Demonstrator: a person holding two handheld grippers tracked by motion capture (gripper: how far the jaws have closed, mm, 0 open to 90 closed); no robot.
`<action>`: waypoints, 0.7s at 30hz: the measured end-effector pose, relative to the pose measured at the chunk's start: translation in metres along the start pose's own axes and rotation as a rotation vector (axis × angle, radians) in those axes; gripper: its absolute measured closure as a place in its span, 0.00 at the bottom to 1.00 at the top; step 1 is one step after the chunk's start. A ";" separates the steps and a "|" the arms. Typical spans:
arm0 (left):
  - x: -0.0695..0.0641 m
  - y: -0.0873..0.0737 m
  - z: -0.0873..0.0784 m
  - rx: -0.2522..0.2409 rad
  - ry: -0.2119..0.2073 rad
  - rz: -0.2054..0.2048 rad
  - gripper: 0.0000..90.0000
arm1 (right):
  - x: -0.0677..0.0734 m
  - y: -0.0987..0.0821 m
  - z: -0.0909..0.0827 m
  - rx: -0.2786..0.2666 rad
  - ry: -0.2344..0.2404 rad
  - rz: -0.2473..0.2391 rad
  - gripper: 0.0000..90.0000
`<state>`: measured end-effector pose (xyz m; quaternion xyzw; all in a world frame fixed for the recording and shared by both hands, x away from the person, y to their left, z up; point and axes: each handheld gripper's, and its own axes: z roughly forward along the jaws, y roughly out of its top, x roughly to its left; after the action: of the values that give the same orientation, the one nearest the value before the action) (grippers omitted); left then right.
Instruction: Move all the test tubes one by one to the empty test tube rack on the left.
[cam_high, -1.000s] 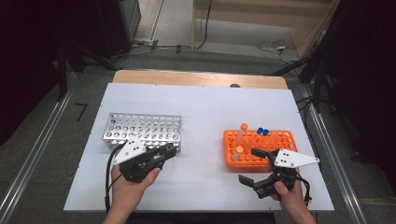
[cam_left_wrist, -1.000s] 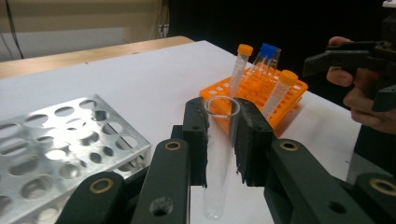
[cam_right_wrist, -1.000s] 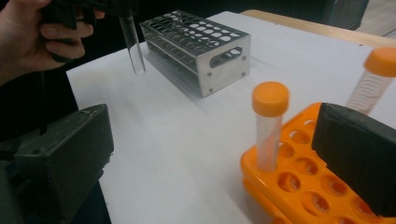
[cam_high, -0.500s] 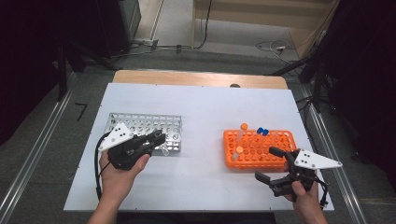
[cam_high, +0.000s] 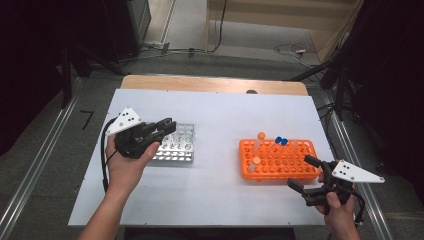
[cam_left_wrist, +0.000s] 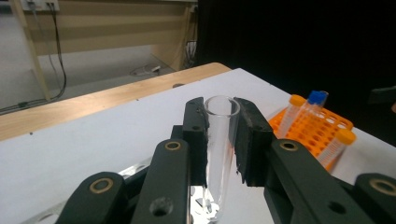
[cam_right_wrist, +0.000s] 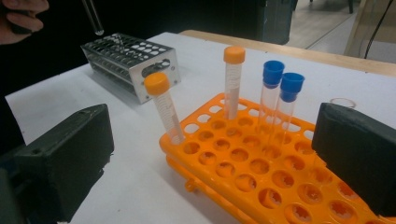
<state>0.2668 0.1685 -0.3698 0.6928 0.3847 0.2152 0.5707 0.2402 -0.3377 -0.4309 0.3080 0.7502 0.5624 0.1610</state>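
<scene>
My left gripper is shut on a clear, uncapped glass tube, held upright between its pads. It hovers over the left part of the metal rack. In the right gripper view the tube's round bottom hangs just above that rack. My right gripper stands open and empty at the front right corner of the orange rack. That rack holds two orange-capped tubes and two blue-capped tubes.
The white table top has a wooden strip along its far edge. A cable trails from the left gripper. Another clear open tube stands at the orange rack's far side. Dark floor and metal rails surround the table.
The left hand has risen and drifted left with the tube, from the metal rack's front edge to above it. The right gripper has slid right, away from the orange rack's front.
</scene>
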 end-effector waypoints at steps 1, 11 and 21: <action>0.002 0.002 0.003 -0.003 0.005 -0.001 0.85 | -0.001 0.000 -0.001 -0.002 -0.001 0.004 0.00; 0.011 0.011 0.029 0.008 0.030 0.009 0.85 | -0.012 -0.005 -0.005 -0.018 -0.030 0.040 0.00; 0.019 0.010 0.066 0.017 0.050 0.009 0.85 | -0.014 -0.007 -0.003 -0.011 -0.024 0.054 0.00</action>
<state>0.3302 0.1410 -0.3796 0.6937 0.3975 0.2318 0.5542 0.2474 -0.3501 -0.4380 0.3340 0.7367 0.5667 0.1567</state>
